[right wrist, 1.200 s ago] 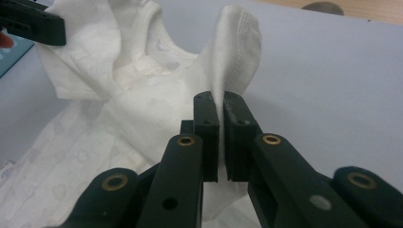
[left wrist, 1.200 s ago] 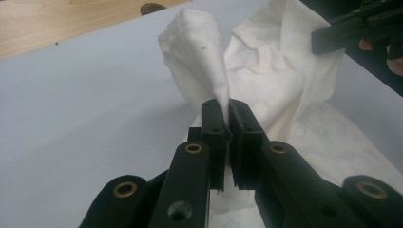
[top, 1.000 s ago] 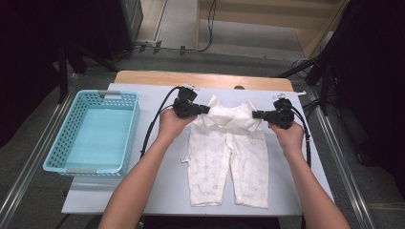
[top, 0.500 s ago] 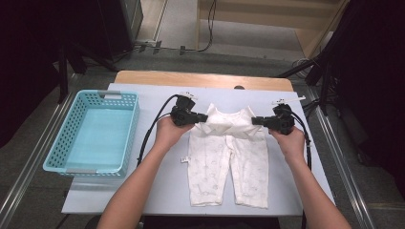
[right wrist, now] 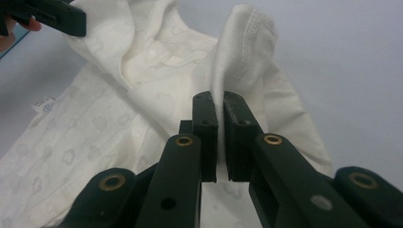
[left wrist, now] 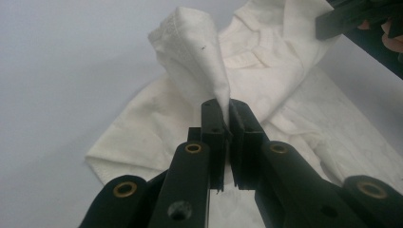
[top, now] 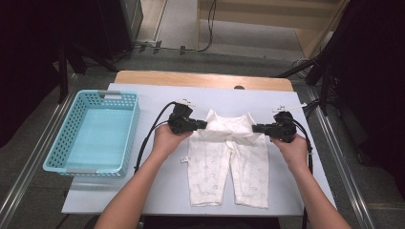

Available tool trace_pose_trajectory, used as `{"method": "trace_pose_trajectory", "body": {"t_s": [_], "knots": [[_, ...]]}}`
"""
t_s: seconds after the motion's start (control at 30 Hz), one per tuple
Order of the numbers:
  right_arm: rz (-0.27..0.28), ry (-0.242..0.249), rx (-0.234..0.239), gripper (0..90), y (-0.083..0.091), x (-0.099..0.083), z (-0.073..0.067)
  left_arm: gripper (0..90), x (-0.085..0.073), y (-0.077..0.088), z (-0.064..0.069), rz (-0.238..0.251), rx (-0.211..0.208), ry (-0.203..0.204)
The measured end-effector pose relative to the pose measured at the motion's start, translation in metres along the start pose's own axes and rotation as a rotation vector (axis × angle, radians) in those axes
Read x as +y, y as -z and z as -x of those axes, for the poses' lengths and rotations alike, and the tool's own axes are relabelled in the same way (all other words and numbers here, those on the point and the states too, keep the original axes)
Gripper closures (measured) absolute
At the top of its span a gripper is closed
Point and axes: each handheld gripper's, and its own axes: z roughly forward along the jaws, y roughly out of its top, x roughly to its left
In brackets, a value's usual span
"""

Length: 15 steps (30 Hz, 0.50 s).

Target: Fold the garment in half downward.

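Two claws, our left claw and right claw, were clamped on the waistband corners of the white pants lying mid-table, and we judged uneven pulling might slip the thin cloth free.

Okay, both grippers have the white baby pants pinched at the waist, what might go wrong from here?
1. The left gripper and right gripper each pinch only a thin fold of the white patterned cotton baby pants, so the cloth may slip out if pulled.
2. If one hand moves faster, the fold at the waist may land crooked over the legs.
3. The left gripper's black cable lies on the white table beside the pants and might snag the fabric.
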Motion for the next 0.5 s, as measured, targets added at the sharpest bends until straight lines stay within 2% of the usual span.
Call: {"method": "trace_pose_trajectory", "body": {"t_s": [0.2,0.4,0.5], "knots": [[0.005,0.009,0.02,82.6,0.003,-0.003,-0.005,86.2,-0.006,0.008,0.005,0.041,-0.017,-0.001],[0.003,0.016,0.037,82.4,0.008,-0.012,-0.01,86.2,-0.015,0.01,0.012,0.007,-0.028,-0.006],[-0.001,0.019,0.032,82.3,0.009,-0.015,-0.012,86.2,-0.016,0.012,0.014,0.006,-0.03,-0.006]]}}
